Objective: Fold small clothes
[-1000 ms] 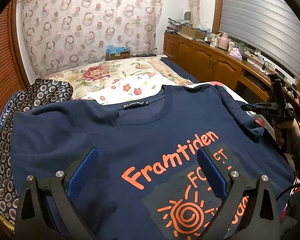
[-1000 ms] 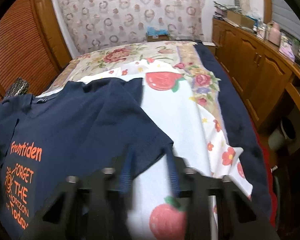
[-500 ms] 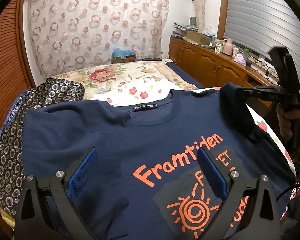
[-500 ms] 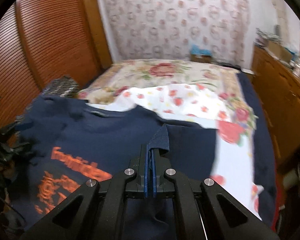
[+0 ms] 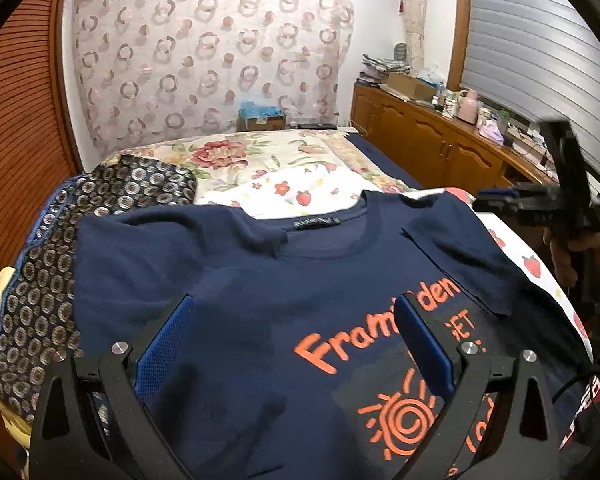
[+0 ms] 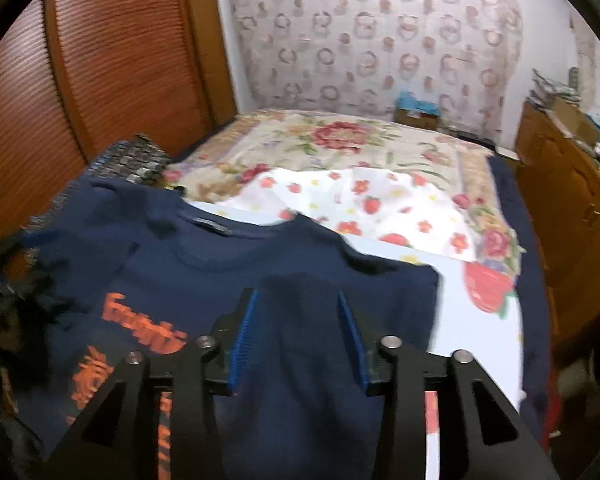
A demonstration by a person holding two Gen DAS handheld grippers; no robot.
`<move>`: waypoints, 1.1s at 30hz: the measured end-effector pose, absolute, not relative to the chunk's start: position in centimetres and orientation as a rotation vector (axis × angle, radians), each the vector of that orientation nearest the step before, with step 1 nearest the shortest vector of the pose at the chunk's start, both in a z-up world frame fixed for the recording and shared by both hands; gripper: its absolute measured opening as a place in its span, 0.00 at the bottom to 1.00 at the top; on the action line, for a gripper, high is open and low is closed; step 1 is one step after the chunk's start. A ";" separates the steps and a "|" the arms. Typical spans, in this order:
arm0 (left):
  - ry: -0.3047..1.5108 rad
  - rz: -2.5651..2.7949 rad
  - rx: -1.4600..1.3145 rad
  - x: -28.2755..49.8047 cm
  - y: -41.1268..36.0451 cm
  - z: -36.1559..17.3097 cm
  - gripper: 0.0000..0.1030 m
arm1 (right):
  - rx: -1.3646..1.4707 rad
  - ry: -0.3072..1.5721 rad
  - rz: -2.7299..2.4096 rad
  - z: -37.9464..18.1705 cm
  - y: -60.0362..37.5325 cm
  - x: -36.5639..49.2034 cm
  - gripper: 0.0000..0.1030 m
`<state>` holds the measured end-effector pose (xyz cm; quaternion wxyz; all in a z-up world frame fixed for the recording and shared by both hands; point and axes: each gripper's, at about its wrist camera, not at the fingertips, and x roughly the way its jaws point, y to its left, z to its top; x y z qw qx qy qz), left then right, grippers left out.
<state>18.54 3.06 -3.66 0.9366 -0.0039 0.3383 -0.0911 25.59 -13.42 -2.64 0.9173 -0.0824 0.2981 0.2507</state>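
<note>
Home bedroom: floral-covered bed [image 5: 236, 152], patterned curtain [image 5: 204, 52], wooden cabinets [image 5: 424, 140].

Noted: floral bedspread [image 5: 236, 152] on bed, ring-patterned curtain [image 5: 204, 52] behind, wooden cabinets [image 5: 428, 148] alongside, cardboard box [image 5: 262, 122] at far end.

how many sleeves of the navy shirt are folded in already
1. The sleeve on the right gripper side lies folded over the shirt front; the other sleeve is spread out flat.

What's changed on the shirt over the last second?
The right hand-held gripper carried the sleeve inward over the T-shirt; its jaws have just been opening, letting it go. The left hand-held gripper is still open above the shirt front.
</note>
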 end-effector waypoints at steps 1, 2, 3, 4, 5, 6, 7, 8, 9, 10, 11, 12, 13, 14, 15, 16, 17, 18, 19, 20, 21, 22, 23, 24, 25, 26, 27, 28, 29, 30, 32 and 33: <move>0.690 -0.183 -0.007 18.7 3.4 -3.5 0.97 | -0.180 0.621 0.483 -3.2 -13.6 26.0 0.45; 0.688 -0.177 -0.005 18.8 3.9 -3.3 0.97 | -0.188 0.628 0.453 -3.8 -14.1 26.4 0.45; 0.685 -0.172 -0.004 19.0 4.3 -3.2 0.96 | -0.192 0.633 0.430 -4.3 -14.3 26.6 0.45; 0.685 -0.162 -0.005 19.2 5.1 -3.0 0.94 | -0.190 0.640 0.412 -5.0 -14.6 27.1 0.45; 0.690 -0.154 -0.006 19.5 5.6 -2.9 0.92 | -0.181 0.652 0.401 -5.5 -14.9 27.6 0.45; 0.694 -0.148 -0.006 19.7 6.1 -2.8 0.87 | -0.169 0.666 0.392 -5.9 -15.0 28.2 0.45; 0.697 -0.143 -0.007 20.0 6.7 -2.6 0.82 | -0.160 0.678 0.382 -6.5 -15.2 28.9 0.45; 0.702 -0.134 -0.010 20.4 7.4 -2.5 0.80 | -0.158 0.683 0.373 -6.8 -15.1 29.6 0.45; 0.706 -0.124 -0.015 20.7 8.1 -2.4 0.74 | -0.156 0.687 0.364 -7.0 -15.0 30.1 0.45; 0.712 -0.116 -0.020 21.0 8.7 -2.4 0.70 | -0.152 0.691 0.361 -7.3 -15.0 30.5 0.45; 0.718 -0.103 -0.028 21.3 9.7 -2.4 0.68 | -0.146 0.694 0.363 -7.3 -14.9 30.8 0.45; 0.722 -0.089 -0.034 21.6 10.4 -2.4 0.64 | -0.142 0.698 0.365 -7.5 -14.7 31.1 0.45; 0.726 -0.068 -0.043 21.9 11.3 -2.3 0.61 | -0.142 0.699 0.366 -7.4 -14.6 31.4 0.45; 0.730 -0.051 -0.047 22.1 11.9 -2.4 0.60 | -0.143 0.701 0.366 -7.3 -14.4 31.5 0.45; 0.732 -0.033 -0.049 22.2 12.5 -2.3 0.58 | -0.144 0.705 0.366 -7.5 -14.1 31.8 0.45; 0.731 -0.022 -0.050 22.3 12.9 -2.3 0.58 | -0.142 0.708 0.367 -7.5 -14.4 32.2 0.45; 0.729 -0.011 -0.049 22.4 13.5 -2.2 0.58 | -0.139 0.710 0.369 -7.5 -14.6 32.3 0.45; 0.730 -0.005 -0.049 22.5 13.8 -2.3 0.58 | -0.137 0.708 0.370 -7.6 -14.7 32.6 0.45; 0.737 -0.002 -0.049 22.7 14.2 -2.3 0.58 | -0.139 0.702 0.369 -7.5 -14.8 32.7 0.45; 0.744 -0.001 -0.048 22.9 14.5 -2.5 0.58 | -0.138 0.698 0.368 -7.5 -14.7 32.7 0.45; 0.751 0.002 -0.048 23.0 14.8 -2.6 0.58 | -0.136 0.693 0.368 -7.4 -15.0 32.5 0.45; 0.759 0.006 -0.048 23.5 15.0 -2.7 0.56 | -0.135 0.688 0.367 -7.4 -15.1 32.3 0.45; 0.767 0.006 -0.053 23.8 15.3 -2.9 0.55 | -0.137 0.686 0.369 -7.6 -15.1 32.3 0.45; 0.775 0.002 -0.065 24.1 15.7 -3.0 0.51 | -0.137 0.686 0.372 -7.6 -15.1 32.2 0.45; 0.781 -0.005 -0.077 24.3 16.0 -3.1 0.47 | -0.136 0.685 0.374 -7.7 -15.2 32.2 0.45; 0.784 -0.014 -0.086 24.5 16.1 -3.2 0.44 | -0.135 0.685 0.376 -7.7 -15.6 32.0 0.45; 0.787 -0.022 -0.093 24.7 16.3 -3.3 0.40 | -0.134 0.685 0.376 -7.8 -15.6 32.0 0.45; 0.793 -0.028 -0.097 24.9 16.4 -3.4 0.38 | -0.134 0.685 0.377 -7.8 -15.6 32.0 0.45; 0.797 -0.030 -0.095 25.2 16.4 -3.5 0.37 | -0.134 0.684 0.377 -7.8 -15.7 32.0 0.45; 0.801 -0.030 -0.089 25.4 16.3 -3.6 0.37 | -0.133 0.684 0.377 -7.8 -15.7 32.0 0.45; 0.809 -0.029 -0.079 25.7 16.1 -3.9 0.37 | -0.136 0.683 0.377 -7.8 -15.7 32.0 0.45; 0.814 -0.032 -0.076 25.8 16.0 -4.0 0.37 | -0.143 0.682 0.376 -7.8 -15.6 32.0 0.45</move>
